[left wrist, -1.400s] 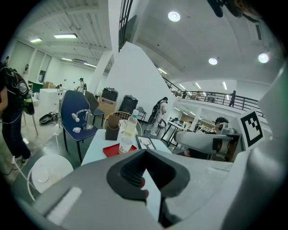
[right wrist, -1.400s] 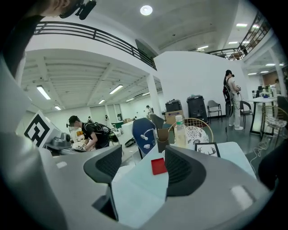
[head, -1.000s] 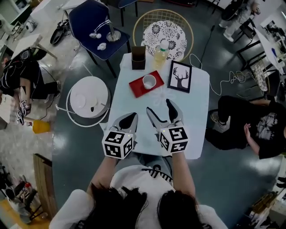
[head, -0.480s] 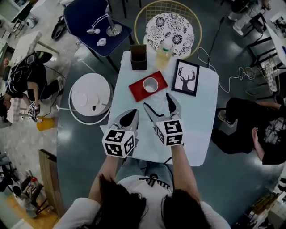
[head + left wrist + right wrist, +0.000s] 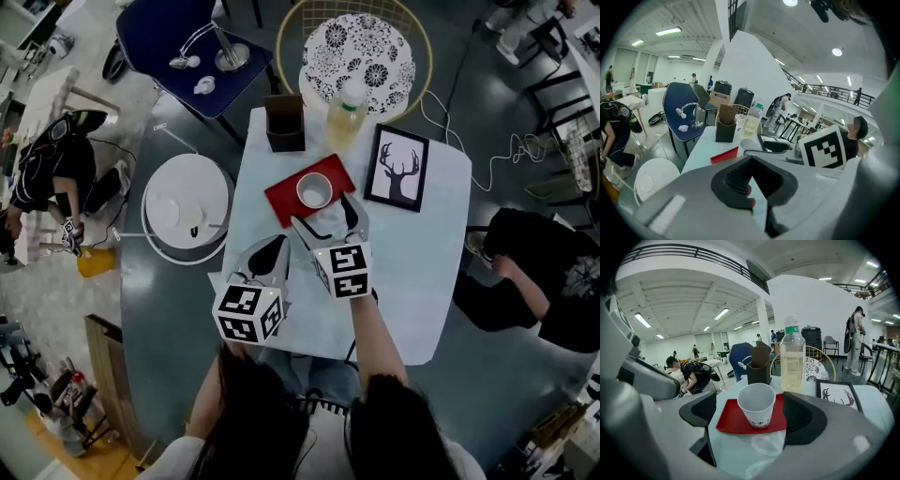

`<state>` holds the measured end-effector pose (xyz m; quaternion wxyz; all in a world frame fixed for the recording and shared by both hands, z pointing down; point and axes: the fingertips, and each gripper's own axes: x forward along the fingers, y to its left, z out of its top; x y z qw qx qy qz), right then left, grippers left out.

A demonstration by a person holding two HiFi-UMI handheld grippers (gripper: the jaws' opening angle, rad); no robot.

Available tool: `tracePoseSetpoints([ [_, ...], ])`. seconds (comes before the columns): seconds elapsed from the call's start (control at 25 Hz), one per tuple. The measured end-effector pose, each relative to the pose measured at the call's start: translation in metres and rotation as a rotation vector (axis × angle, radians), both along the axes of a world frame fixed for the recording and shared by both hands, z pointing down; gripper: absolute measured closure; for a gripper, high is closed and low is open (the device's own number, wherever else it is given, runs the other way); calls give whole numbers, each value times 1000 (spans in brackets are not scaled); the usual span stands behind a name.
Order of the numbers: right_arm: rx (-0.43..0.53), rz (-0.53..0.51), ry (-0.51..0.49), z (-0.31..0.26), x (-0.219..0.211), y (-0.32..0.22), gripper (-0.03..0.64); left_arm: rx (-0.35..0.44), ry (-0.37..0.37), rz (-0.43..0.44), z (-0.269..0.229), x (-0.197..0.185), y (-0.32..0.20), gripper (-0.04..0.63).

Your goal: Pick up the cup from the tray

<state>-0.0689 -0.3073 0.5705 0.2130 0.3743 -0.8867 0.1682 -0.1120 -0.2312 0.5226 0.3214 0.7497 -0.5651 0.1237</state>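
Right tool (image 5: 750,427) jaws wide apart; cup (image 5: 757,404) upright on red tray (image 5: 729,420) just ahead, centred between them. Push your tool in level, straddle cup mid-wall, squeeze gently: thin wall likely crushes. Left tool (image 5: 272,258) jaws together, idle over surface (image 5: 412,253).

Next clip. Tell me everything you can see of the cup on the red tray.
The cup is a white paper cup, tapered toward its base, with small dark print low on its wall. It stands upright, mouth open, and looks empty. It sits near the middle of the red tray, which lies on the pale table. Only the tray touches it: the right gripper faces it with jaws wide apart, not on it.
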Motion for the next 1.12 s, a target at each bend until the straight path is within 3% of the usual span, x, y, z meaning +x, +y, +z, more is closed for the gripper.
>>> tracePoseSetpoints([
  [0.24,-24,2,10,29,-10,-15,161,-13,-47,9,23,-5,-12,595],
  [0.44,-9,-29,16,35,-15,-26,161,-17,-34,-4,31,-7,-22,595],
  [0.8,-15,-57,50,45,-21,-29,211,-45,-24,-33,35,-18,-20,595],
  [0.88,-8,-49,49,43,-20,-30,257,-47,-25,-36,36,-18,-18,595],
  [1.12,27,-31,25,18,-18,-27,256,-44,-34,-30,36,-18,-12,595],
])
